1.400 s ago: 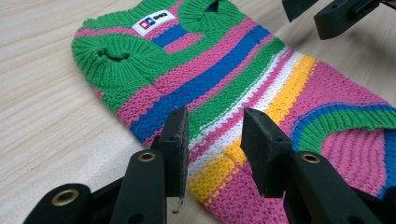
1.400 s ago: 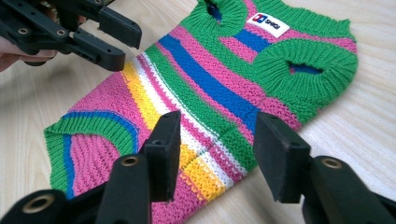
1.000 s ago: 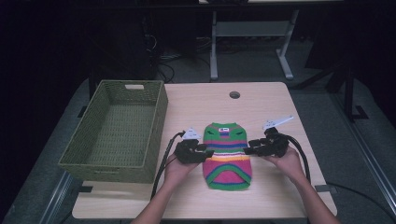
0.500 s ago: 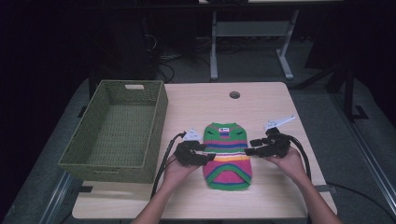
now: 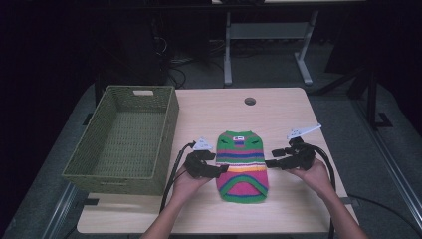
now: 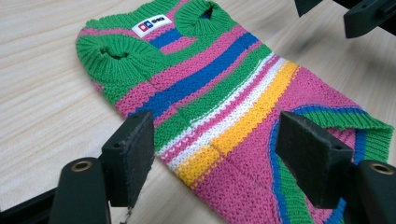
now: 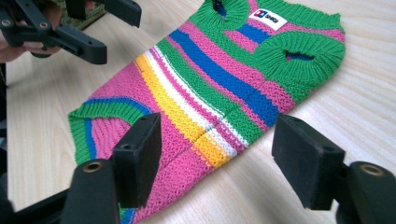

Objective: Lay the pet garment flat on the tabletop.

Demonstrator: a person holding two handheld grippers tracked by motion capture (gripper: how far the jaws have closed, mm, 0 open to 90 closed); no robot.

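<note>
- A small striped knitted sweater [image 5: 242, 164] lay flat on the light wooden table [image 5: 278, 114], near the middle of the half closest to the person, neck end pointing away from them and hem toward them.
- Its stripes ran green, pink, blue, white and yellow; a white label [image 6: 150, 25] sat at the neck, with two ribbed green armholes just below it.
- The left gripper [image 5: 221, 169] was held at the sweater's left edge, level with the yellow and white stripes, its tips pointing inward at the cloth.
- In the left gripper view its jaws stood wide apart with nothing between them but the sweater's edge lying flat below; they gripped nothing, and whether the pads touched the knit could not be told.
- The right gripper [image 5: 271, 163] mirrored it at the sweater's right edge, at the same stripe band.
- In the right gripper view its jaws were likewise spread wide and empty, straddling the edge where the yellow stripe met the table.
- The person's left hand [image 5: 189, 181] and right hand [image 5: 313, 174] held the grippers from the near side.
- A green woven basket [image 5: 127, 142] stood on the table's left side, apart from the sweater.
</note>
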